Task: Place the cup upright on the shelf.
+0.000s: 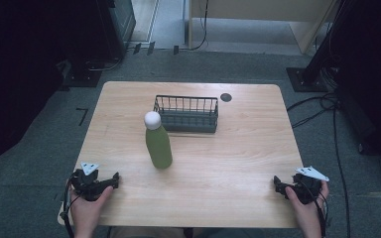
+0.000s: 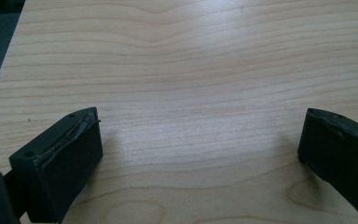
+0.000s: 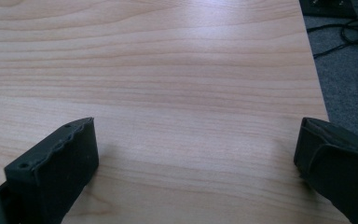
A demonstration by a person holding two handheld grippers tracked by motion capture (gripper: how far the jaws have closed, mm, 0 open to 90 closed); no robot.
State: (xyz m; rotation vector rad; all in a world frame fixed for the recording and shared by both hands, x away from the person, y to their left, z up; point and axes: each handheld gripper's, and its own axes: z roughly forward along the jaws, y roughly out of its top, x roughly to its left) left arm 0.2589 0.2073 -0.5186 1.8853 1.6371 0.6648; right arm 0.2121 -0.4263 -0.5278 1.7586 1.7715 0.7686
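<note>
Nearest the camera, the left gripper [image 1: 110, 181] rests at the desk's [image 1: 238, 163] near-left corner, jaws wide apart with nothing between them. Upright near the middle stands the green bottle [image 1: 158, 144], well apart from both grippers, just before the wire basket [image 1: 186, 114]. At the near-right edge, the right gripper [image 1: 278, 183] also has its jaws spread, empty.

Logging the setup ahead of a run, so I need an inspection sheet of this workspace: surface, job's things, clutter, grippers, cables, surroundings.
Surface: light wooden table, dark round spot near the far edge.
Job's things: green bottle with white cap standing upright; dark wire basket behind it, nothing seen inside.
Clutter: nothing seen.
Grippers: left gripper and right gripper at the near corners, both open, holding nothing.
Cables: several cables on the floor at right.
Surroundings: grey carpet, dark stands, pale furniture beyond.
</note>
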